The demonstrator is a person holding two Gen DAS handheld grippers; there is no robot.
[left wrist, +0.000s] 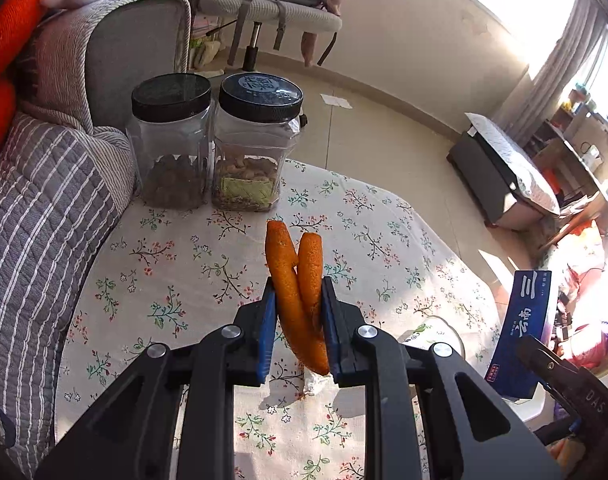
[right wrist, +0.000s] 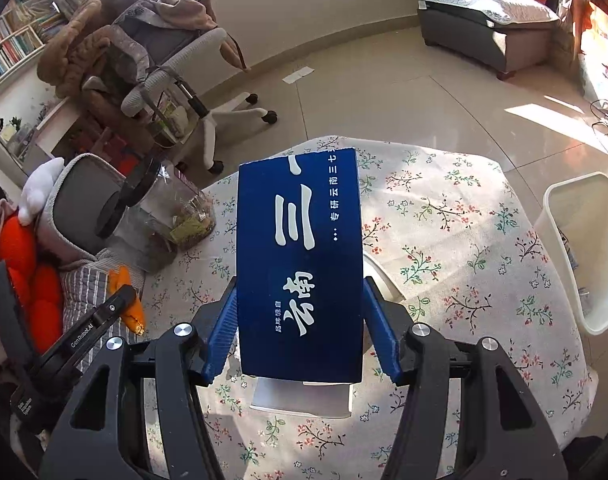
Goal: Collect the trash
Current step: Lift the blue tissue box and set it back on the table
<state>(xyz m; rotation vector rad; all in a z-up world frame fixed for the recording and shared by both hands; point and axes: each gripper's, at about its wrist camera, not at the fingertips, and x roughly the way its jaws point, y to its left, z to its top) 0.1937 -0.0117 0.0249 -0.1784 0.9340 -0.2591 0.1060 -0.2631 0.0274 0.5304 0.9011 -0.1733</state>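
Two grippers each held trash above the floral tablecloth (right wrist: 444, 216): the left gripper (left wrist: 298, 292) was clamped on curled orange peel (left wrist: 294, 280) at frame centre, the right gripper (right wrist: 300, 304) on a blue box (right wrist: 300, 264). A white bin (right wrist: 584, 256) stood at the right edge.

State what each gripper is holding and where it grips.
Left gripper pinches orange peel near its middle. Right gripper clamps the blue box by its side edges, at its lower half.

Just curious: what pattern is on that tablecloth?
Small flower sprigs on a cream tablecloth, clearest in the right wrist view.
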